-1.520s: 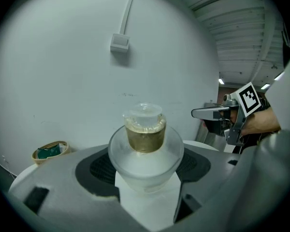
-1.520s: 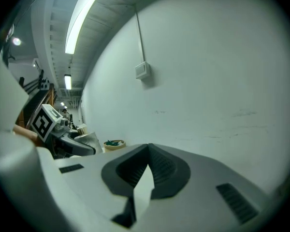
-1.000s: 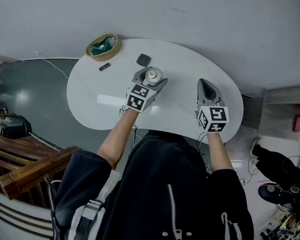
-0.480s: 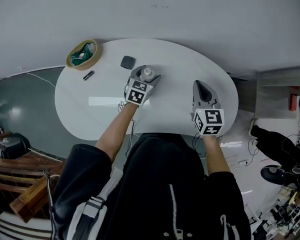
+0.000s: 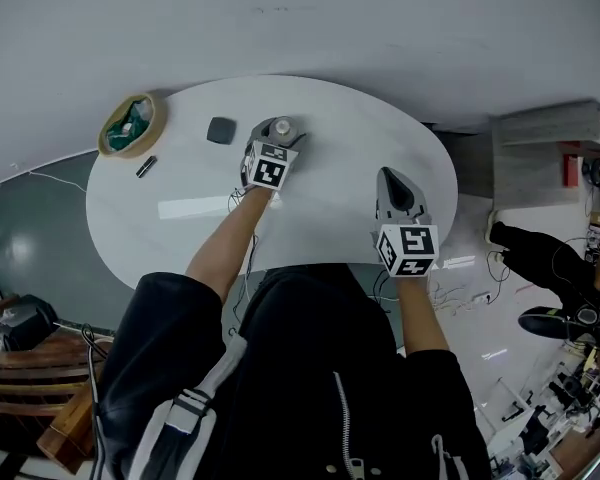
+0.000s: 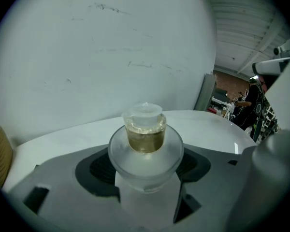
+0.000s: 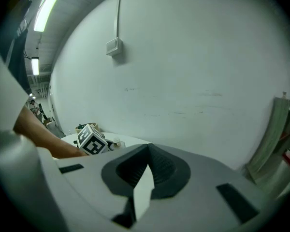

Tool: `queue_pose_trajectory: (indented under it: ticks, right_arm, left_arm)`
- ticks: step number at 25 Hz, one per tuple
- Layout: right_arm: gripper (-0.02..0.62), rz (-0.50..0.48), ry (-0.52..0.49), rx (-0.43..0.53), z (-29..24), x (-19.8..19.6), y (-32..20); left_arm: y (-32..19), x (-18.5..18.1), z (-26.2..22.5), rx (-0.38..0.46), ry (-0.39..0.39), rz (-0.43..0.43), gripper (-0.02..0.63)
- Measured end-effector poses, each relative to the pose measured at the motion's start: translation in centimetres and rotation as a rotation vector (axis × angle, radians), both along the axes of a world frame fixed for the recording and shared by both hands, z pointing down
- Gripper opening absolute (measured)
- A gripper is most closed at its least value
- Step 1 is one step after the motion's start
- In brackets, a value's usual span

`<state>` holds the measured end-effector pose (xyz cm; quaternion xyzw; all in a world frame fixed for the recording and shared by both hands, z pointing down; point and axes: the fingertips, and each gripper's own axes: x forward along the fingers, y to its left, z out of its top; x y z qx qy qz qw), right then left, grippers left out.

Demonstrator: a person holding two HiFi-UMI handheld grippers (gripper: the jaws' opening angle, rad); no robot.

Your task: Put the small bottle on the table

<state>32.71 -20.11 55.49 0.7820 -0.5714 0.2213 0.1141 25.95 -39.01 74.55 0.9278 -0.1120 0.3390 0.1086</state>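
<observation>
A small frosted bottle [image 6: 146,149] with amber liquid in its neck and a clear cap stands upright between the jaws of my left gripper [image 5: 278,134], which is shut on it. In the head view the small bottle [image 5: 283,126] shows over the far part of the white oval table [image 5: 330,198]; whether its base touches the top is hidden. My right gripper [image 5: 394,190] hovers over the table's right side, jaws closed together with nothing between them. From the right gripper view, the left gripper's marker cube [image 7: 91,140] and the bottle [image 7: 117,143] appear at left.
A tan round basket [image 5: 128,125] with green contents sits at the table's far left. A small dark stick-shaped item [image 5: 146,166] and a dark square pad [image 5: 220,130] lie near it. A white wall [image 6: 111,47] rises just beyond the table. Cables and clutter lie on the floor at right.
My left gripper has carried the bottle farther out over the table, toward the wall. The right gripper has stayed at about the same spot over the table's right side.
</observation>
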Motion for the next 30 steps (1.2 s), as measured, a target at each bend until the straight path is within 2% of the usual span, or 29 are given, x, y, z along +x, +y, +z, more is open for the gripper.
queue_pose_trajectory:
  ticks: [6,15,18,22,25,30]
  right_arm:
    - [0.002,0.038,-0.017,-0.004,-0.1,0.5,1.1]
    - [0.002,0.026,-0.023,0.012,-0.5,-0.3,0.5]
    - [0.002,-0.001,-0.025,0.025,-0.9,-0.8,-0.1]
    - [0.002,-0.043,-0.024,0.048,-1.3,-1.4,-1.4]
    - [0.002,-0.082,-0.037,0.068,-1.5,-2.1,-2.8]
    - [0.002,-0.136,-0.036,0.109,-2.7,-3.4,-5.0]
  left_arm:
    - [0.6,0.3,1.1,0.001,-0.026,0.021,0.337]
    - [1.5,-0.1,1.7,0.078,-0.029,0.098,0.341]
    - [1.6,-0.8,1.1,0.041,-0.013,0.08,0.376]
    - [1.5,-2.5,-1.4,0.05,0.039,0.055,0.371]
    - [1.5,-4.6,-3.6,0.085,0.069,0.044,0.312]
    - [0.9,-7.9,-9.0,0.099,0.153,-0.024,0.119]
